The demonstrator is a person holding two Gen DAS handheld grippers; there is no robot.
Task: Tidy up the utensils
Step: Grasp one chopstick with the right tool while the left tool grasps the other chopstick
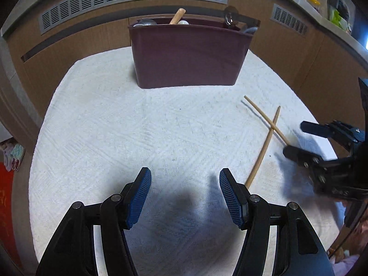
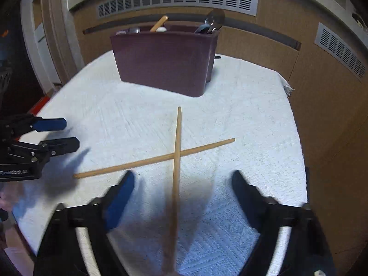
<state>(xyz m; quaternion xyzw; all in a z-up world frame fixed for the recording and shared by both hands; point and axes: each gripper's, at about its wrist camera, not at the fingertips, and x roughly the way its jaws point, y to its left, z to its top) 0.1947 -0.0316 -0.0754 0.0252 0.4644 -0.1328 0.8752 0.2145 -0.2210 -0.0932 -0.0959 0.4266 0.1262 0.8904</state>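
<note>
Two wooden chopsticks (image 2: 177, 151) lie crossed on the white towel (image 1: 115, 126) that covers the bench, on the near right part of it, and they are well apart from the dark purple utensil holder (image 1: 188, 57), which stands at the far side of the towel. The holder already carries several things: a wooden handle (image 1: 177, 16) on its left part and some metal spoons (image 2: 212, 24) on its right part, so I judge that most of the sorting is done and only the two chopsticks are left to go in. The right gripper (image 2: 182, 181) hangs just above the near end of one chopstick, its fingers spread wide on both sides of the stick and not touching it as far as I can see, so nothing is grasped yet. The left gripper (image 1: 185, 179) hovers over a bare part of the towel, to the left of the chopsticks, with its fingers (image 1: 140, 195) also wide apart and holding nothing
</note>
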